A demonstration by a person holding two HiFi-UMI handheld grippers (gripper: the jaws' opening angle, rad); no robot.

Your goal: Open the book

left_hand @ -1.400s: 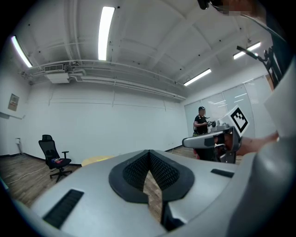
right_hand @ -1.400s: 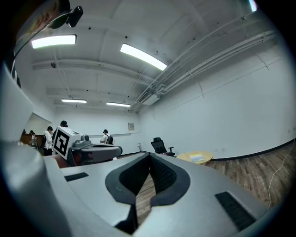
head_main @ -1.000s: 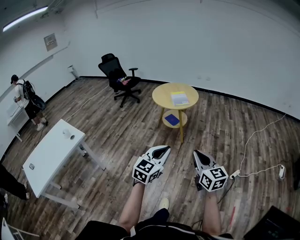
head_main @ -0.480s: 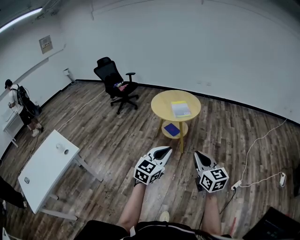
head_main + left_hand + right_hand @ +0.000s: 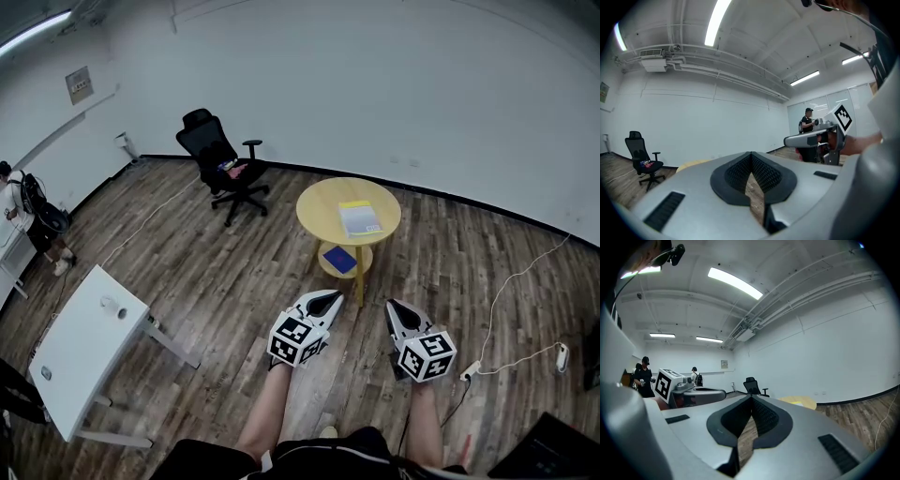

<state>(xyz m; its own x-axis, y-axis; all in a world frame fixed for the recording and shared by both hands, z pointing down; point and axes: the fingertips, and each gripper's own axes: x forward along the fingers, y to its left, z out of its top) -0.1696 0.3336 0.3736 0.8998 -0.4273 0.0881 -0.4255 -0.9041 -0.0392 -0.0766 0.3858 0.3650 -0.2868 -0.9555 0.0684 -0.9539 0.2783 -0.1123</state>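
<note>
Left gripper [image 5: 325, 300]: held level over the wood floor [image 5: 225, 281]. In the left gripper view its jaws [image 5: 751, 157] are together at the tips, with nothing between them.

Right gripper [image 5: 394, 308]: level, just beside the left one and apart from it. In the right gripper view its jaws [image 5: 751, 400] are likewise pressed together and empty.

Both grippers point toward the round yellow table [image 5: 319, 202], which stands ahead of them and well apart from both.

Book [image 5: 360, 217]: lies flat and closed on the table top, slightly right of centre and clear of every edge. Its cover is pale, with a yellow band along the far edge.

Lower shelf of the same table: a blue flat item [image 5: 339, 258] lies there.

Right side of the floor: a white cable [image 5: 506, 277] runs toward the wall.

Left side: a white rectangular table [image 5: 80, 342] carries a small pale object [image 5: 112, 306] near its far corner.

Beyond the round table, to its left: a black office chair [image 5: 221, 165] stands near the white wall [image 5: 375, 84].

Far left edge: a person [image 5: 28, 214] stands by the wall.
</note>
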